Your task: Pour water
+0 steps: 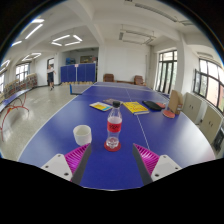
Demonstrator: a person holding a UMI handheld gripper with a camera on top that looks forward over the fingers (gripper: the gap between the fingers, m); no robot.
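A clear plastic bottle with a red cap, a red label and reddish liquid stands upright on a red coaster on the blue table. A short white cup stands on the table to the left of the bottle. My gripper is open and empty. Its pink-padded fingers stand wide apart low over the table. The bottle stands just ahead of the fingers, in line with the gap between them. The cup is just ahead of the left finger.
A white net line crosses the blue table-tennis table. Yellow and black flat items lie at the far end, with a brown object at the far right. Blue partitions stand at the back of the hall.
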